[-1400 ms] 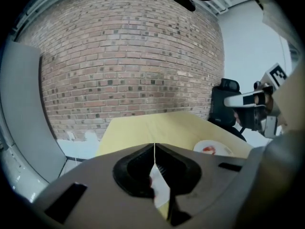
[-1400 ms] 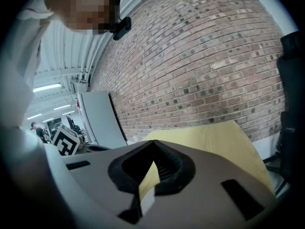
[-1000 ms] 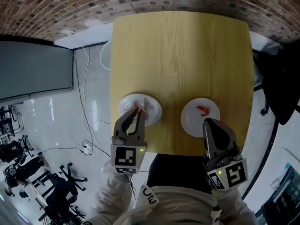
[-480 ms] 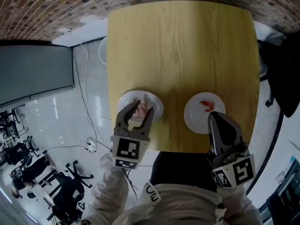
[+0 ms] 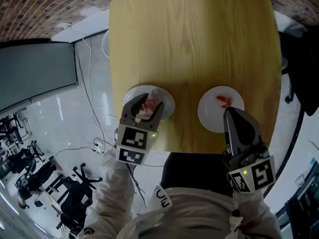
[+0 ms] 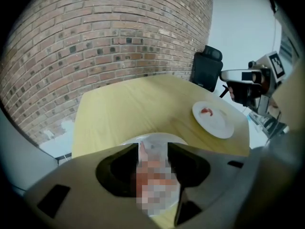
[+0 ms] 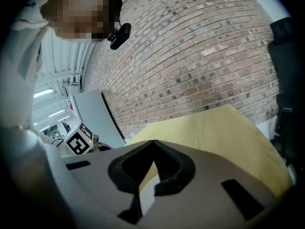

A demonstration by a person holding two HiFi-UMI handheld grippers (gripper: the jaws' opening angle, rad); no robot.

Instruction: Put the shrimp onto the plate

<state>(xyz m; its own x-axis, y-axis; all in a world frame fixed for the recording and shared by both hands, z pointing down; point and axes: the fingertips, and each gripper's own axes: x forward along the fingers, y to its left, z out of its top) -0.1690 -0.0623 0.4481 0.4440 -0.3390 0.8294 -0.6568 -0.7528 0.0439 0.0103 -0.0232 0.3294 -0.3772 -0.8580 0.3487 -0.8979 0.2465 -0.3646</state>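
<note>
Pink shrimp (image 5: 148, 108) between left gripper (image 5: 146, 104) jaws, just opened.

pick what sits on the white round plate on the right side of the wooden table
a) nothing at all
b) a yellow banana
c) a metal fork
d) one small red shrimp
d: in the head view the white round plate just ahead of the right gripper bears one small red shrimp.
</note>
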